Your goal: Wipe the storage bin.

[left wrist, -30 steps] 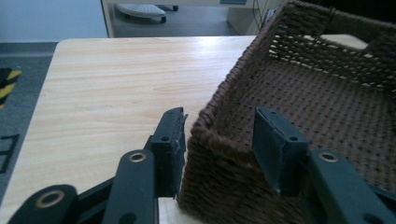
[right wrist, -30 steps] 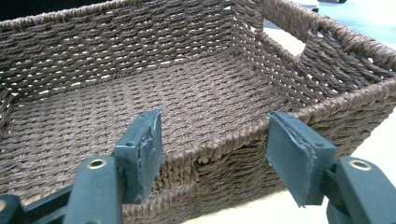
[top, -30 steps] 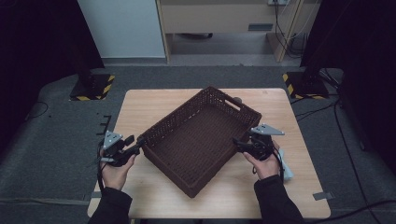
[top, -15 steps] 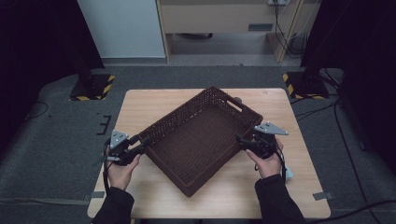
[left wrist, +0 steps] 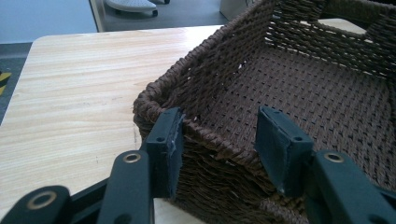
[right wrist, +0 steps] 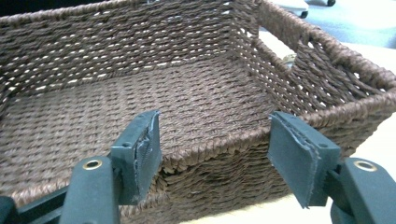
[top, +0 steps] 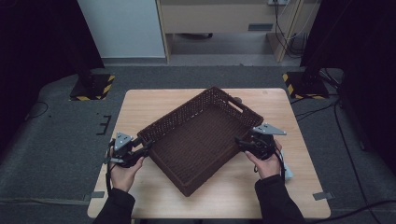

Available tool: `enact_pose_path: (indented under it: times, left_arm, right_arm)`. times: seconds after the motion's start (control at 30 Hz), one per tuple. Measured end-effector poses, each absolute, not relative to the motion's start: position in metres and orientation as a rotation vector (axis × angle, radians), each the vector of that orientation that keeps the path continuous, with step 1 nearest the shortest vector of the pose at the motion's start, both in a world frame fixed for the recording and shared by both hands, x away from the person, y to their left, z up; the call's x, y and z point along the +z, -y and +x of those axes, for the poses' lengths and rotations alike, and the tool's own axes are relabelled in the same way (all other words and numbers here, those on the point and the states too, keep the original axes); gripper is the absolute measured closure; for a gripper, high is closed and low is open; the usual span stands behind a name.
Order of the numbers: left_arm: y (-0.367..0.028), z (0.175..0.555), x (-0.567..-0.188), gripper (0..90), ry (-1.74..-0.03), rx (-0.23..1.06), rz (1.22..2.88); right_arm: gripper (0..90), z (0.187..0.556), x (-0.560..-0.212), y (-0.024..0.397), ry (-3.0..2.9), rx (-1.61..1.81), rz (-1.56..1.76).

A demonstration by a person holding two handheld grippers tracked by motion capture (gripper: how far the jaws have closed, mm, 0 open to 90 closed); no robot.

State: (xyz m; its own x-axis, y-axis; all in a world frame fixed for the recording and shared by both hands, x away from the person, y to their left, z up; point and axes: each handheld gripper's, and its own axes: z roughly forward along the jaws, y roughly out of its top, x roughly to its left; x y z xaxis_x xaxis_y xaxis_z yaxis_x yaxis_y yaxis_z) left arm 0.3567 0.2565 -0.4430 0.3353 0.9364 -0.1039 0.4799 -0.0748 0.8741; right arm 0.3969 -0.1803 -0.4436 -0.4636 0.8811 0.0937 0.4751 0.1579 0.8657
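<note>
A dark brown woven basket, empty and set askew, sits near the middle of a light wooden table, one corner aimed at the person's edge and a cut-out handle in the far wall. At its left corner the left gripper straddles the rim: in the left gripper view one pad lies against the outside of the wall near the rounded corner, the other stands off over the woven floor, so the jaws are spread and nothing is pinched (they have just been opening a little further, with the rim between them). On the opposite side the right gripper faces the long wall, its jaws also wide apart; in the right gripper view the rim crosses the gap between the pads, neither of which presses on it.

The risk, as it looks from here, is an uneven hold. If one gripper closes and lifts before the other bites, the basket could pivot on the table or tip. A pinch on the rounded corner braid might slide off, since the weave curves away there. A small pale object lies on the table just beside the right forearm.
</note>
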Motion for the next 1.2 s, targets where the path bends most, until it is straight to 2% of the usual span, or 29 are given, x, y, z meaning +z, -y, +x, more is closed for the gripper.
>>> enact_pose_path:
  times: [0.23,0.57,0.97,1.2]
  left_arm:
    - [-0.258,0.37,-0.445,52.0,-1.303,0.667,1.686]
    - [-0.252,0.348,-0.443,49.5,-1.27,0.605,1.688]
    - [-0.257,0.368,-0.447,54.0,-1.304,0.633,1.684]
    - [-0.256,0.359,-0.442,52.1,-1.283,0.606,1.684]
  right_arm:
    - [35.9,0.398,-0.437,0.187,-1.954,1.221,1.261]
    - [36.5,0.399,-0.443,0.189,-1.967,1.207,1.271]
    - [32.7,0.398,-0.435,0.192,-1.919,1.211,1.232]
    - [32.2,0.4,-0.444,0.188,-1.959,1.147,1.203]
